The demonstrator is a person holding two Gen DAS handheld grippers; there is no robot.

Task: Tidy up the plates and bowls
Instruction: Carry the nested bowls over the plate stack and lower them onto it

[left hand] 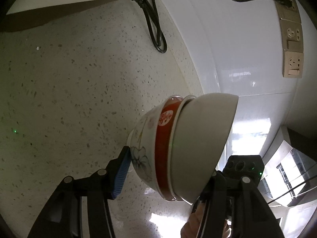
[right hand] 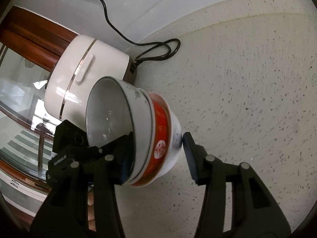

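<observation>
Both claws grip one tilted stack of bowls (left hand: 178, 148) over the speckled surface (left hand: 69, 99). The left claw (left hand: 164, 176) clamps its foot and rim; the right claw (right hand: 156, 158) likewise. Farther left in the right view stand a white cooker (right hand: 85, 75) and its black cord (right hand: 158, 47).

Glossy ceramic bowls (right hand: 138, 130); matt speckled stone counter (right hand: 247, 99); glossy tiled wall (left hand: 227, 39).
</observation>
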